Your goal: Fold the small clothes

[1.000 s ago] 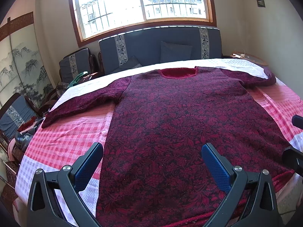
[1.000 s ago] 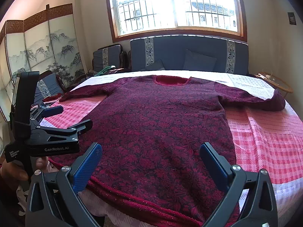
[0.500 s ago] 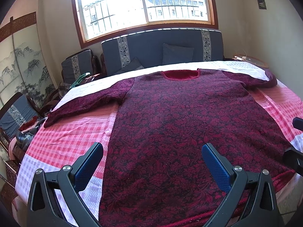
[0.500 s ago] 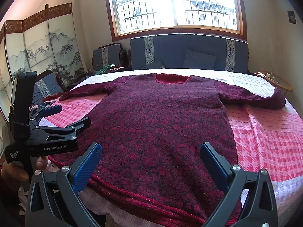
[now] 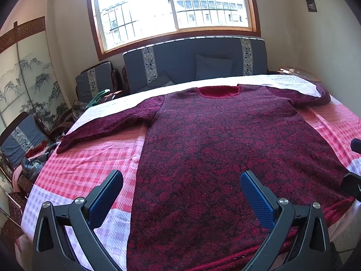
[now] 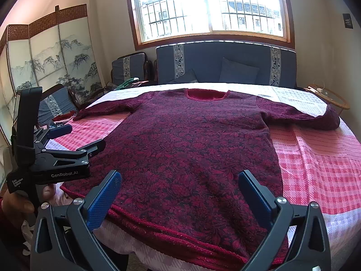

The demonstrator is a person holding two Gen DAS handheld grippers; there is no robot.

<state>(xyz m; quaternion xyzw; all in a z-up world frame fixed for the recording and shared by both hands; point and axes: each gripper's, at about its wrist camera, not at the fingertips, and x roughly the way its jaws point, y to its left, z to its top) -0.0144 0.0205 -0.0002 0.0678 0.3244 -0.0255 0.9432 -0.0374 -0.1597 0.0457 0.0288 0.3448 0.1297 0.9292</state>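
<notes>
A dark red floral sweater [image 5: 214, 146] lies flat, face up, on the pink checked bed cover [image 5: 79, 169], collar toward the window and both sleeves spread out. My left gripper [image 5: 181, 178] hovers open above its lower left part, nothing between the blue pads. In the right wrist view the same sweater [image 6: 191, 140] fills the bed, its hem [image 6: 169, 228] at the near edge. My right gripper [image 6: 180, 176] is open over the hem, holding nothing. The left gripper [image 6: 83, 136] shows there at the left, held by a hand [image 6: 13, 203].
A blue sofa [image 5: 191, 67] stands under the window behind the bed. A folding painted screen [image 6: 45, 63] and cushioned chairs [image 6: 128, 67] line the left side. A round glass side table [image 6: 334, 99] sits at the far right. Clutter [image 5: 29, 164] lies beside the bed's left edge.
Both grippers have drifted only slightly and stay open. The sweater lies as before.
</notes>
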